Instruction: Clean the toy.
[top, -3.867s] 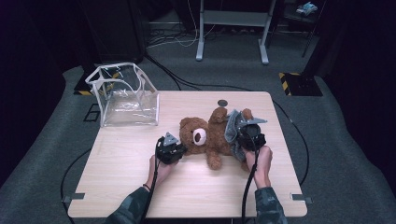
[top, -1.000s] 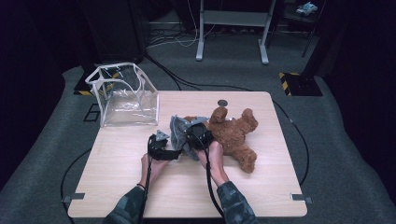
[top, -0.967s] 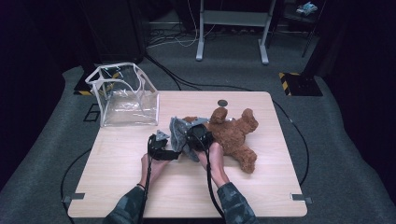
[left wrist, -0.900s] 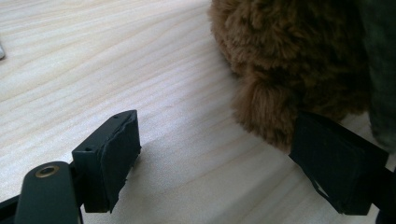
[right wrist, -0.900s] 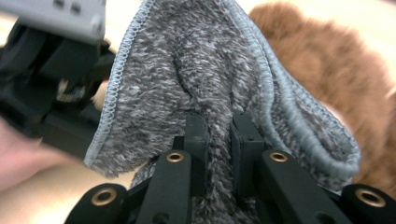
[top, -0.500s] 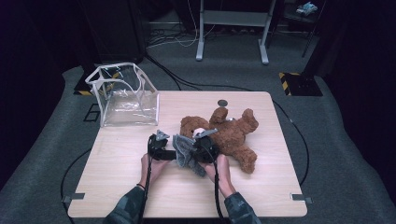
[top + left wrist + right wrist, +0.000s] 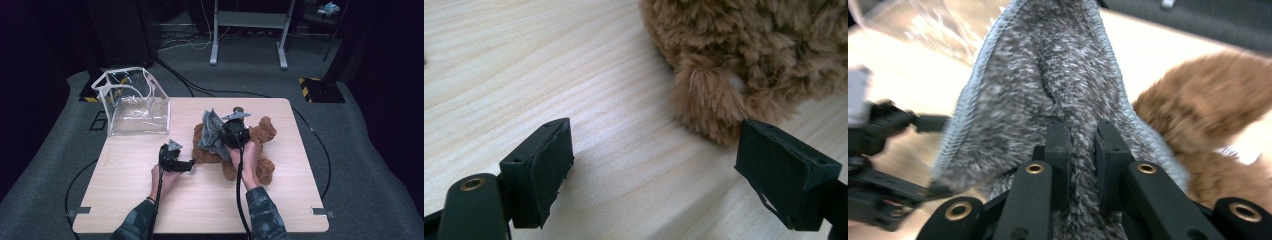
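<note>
Since half a second ago the right gripper (image 7: 223,135) has carried the grey fuzzy cloth (image 7: 212,132) up off the counter (image 7: 150,200) and over the teddy bear (image 7: 255,147); its fingers are clenched on a fold of that cloth. The left gripper (image 7: 192,164), just beside the bear's head, has fingers spread and empty. The step in hand looks like draping or dressing the bear; next, the cloth needs lowering onto it. The clear bag (image 7: 134,102), well beyond the bear, appears empty.
</note>
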Motion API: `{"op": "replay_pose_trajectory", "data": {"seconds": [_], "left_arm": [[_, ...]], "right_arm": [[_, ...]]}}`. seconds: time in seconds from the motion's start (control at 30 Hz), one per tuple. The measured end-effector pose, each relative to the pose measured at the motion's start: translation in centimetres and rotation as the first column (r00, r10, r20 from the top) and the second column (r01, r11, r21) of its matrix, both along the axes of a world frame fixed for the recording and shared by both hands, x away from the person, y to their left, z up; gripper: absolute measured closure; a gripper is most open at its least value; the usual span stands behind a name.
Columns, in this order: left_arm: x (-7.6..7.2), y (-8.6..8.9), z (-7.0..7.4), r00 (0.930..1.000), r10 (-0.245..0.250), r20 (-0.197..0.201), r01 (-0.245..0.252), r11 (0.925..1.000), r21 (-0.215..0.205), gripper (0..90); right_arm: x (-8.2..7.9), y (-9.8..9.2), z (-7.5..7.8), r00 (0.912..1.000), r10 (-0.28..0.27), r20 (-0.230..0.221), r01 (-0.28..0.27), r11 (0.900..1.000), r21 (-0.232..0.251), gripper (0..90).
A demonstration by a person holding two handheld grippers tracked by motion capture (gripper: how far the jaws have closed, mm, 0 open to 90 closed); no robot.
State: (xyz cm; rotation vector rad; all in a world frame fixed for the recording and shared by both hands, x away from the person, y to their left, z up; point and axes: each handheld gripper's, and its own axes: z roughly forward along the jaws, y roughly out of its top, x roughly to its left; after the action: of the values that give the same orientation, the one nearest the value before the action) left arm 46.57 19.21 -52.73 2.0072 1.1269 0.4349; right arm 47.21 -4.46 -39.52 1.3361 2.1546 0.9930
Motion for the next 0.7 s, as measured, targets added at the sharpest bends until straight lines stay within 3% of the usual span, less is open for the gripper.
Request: {"op": "replay_pose_trajectory", "data": {"seconds": [0.1,0.37,0.5,0.7], "left_arm": [[0.0,0.0,0.0,1.0,0.001,0.001,-0.001,1.0,-0.008,14.9],[0.0,0.0,0.0,1.0,0.003,0.002,-0.003,1.0,-0.007,14.9],[0.0,-0.1,0.0,1.0,0.005,-0.001,-0.005,1.0,-0.003,14.9],[0.0,-0.1,-0.1,1.0,0.004,0.001,-0.004,1.0,-0.004,14.9]], "right_arm": [[0.0,0.5,-1.8,0.9994,-0.001,-0.034,0.0,0.999,-0.041,79.7],[-2.6,-0.4,-3.5,0.9985,0.028,-0.047,-0.029,0.999,-0.021,79.9],[-3.6,-0.7,-4.7,0.9963,0.033,-0.08,-0.033,0.999,-0.003,79.8],[-4.8,-0.2,-6.8,0.9882,0.079,-0.132,-0.083,0.996,-0.028,79.7]]}}
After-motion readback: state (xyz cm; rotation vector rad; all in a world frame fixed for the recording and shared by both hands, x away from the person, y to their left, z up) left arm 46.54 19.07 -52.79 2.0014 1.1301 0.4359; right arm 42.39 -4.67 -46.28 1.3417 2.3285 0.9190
